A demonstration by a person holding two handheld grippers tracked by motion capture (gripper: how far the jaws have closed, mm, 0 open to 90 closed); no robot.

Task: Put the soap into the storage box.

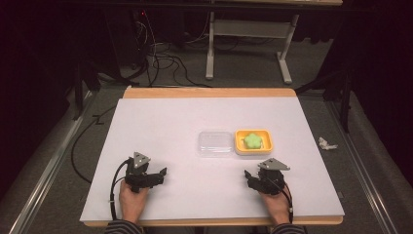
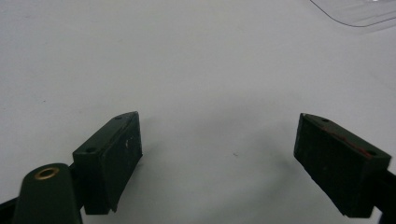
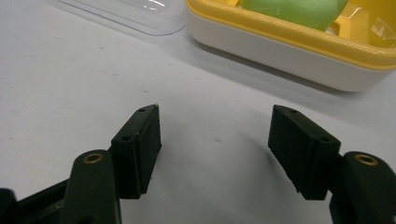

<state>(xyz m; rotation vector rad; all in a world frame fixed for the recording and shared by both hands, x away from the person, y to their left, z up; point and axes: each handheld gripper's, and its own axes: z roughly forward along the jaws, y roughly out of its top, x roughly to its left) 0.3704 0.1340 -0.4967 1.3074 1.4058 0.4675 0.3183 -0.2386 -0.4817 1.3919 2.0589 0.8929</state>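
Two gaping claws (image 3: 215,149) near tray (image 3: 280,46)

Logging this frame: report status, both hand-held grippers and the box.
Left hand-held gripper open, empty. Right hand-held gripper open, empty. Green piece in yellow box; clear lid beside it. Nothing in the way.

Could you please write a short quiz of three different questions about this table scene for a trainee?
1. True or false: the green object lies inside the yellow container.
2. What lies directly left of the yellow container in the high view? A) a clear lid B) a red cup C) a metal spoon
3. Fill in: the jaws of the left gripper and the right gripper both stand ____.

Key: 1 true; 2 A; 3 open.
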